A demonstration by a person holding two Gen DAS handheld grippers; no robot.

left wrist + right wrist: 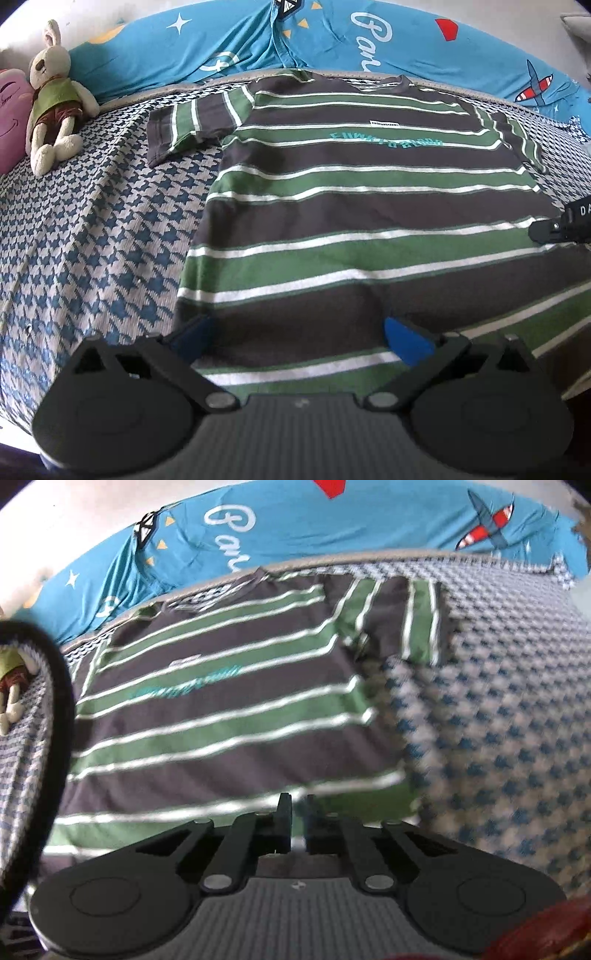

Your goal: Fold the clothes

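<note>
bed cover [92,236] | striped tee [369,206] flat | L tool [295,336] wide apart | R tool [298,812] closed, empty

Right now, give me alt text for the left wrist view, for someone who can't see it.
A green, dark grey and white striped T-shirt lies flat on a houndstooth bed cover, with the left gripper open above its near hem. A stuffed rabbit lies at the far left, a blue printed sheet runs along the back, and the right gripper's tip shows at the right edge.

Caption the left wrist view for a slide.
Left gripper, jaws wide open, over a striped T-shirt spread flat on a patterned bedspread.
</note>
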